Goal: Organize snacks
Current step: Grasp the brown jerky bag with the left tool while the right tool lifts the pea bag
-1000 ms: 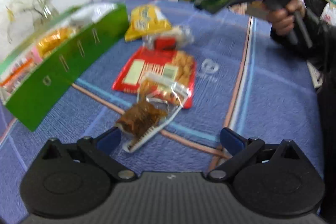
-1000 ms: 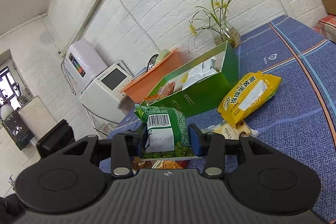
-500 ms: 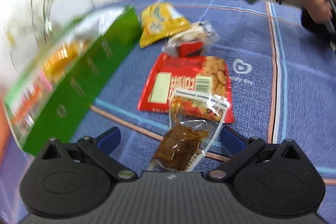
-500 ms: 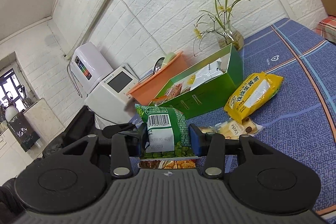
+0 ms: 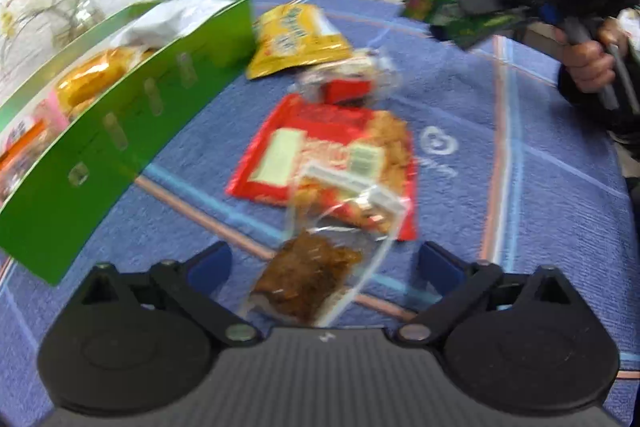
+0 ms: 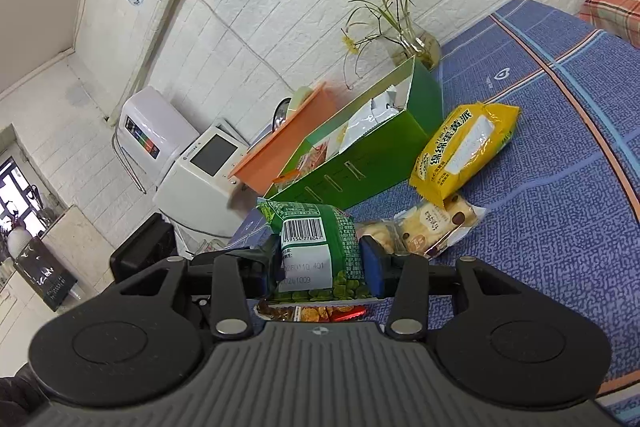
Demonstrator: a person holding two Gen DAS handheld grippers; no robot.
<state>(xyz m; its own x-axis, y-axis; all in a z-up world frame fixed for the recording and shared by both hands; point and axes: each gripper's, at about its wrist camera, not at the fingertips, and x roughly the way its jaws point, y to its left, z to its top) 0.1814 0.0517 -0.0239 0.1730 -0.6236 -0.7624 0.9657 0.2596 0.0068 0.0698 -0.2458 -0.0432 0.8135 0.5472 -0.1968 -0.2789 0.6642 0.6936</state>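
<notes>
My right gripper (image 6: pixel 322 263) is shut on a green pea snack bag (image 6: pixel 316 247) and holds it in the air; the bag also shows in the left wrist view (image 5: pixel 448 9). My left gripper (image 5: pixel 324 267) is open, its jaws wide on either side of a clear bag of brown snack (image 5: pixel 312 275) lying on the blue tablecloth. A green box (image 5: pixel 120 131) with several snacks inside stands at the left; in the right wrist view (image 6: pixel 360 167) it is ahead of the pea bag.
A red cracker bag (image 5: pixel 320 155), a clear pack with a red label (image 5: pixel 348 83) and a yellow cake bag (image 5: pixel 296 39) lie on the cloth. A vase with flowers (image 6: pixel 412 43) stands behind the box. An orange tray (image 6: pixel 288 139) sits beyond it.
My right gripper has carried the pea bag closer to the green box. My left gripper has shifted around the brown snack bag, still open.
</notes>
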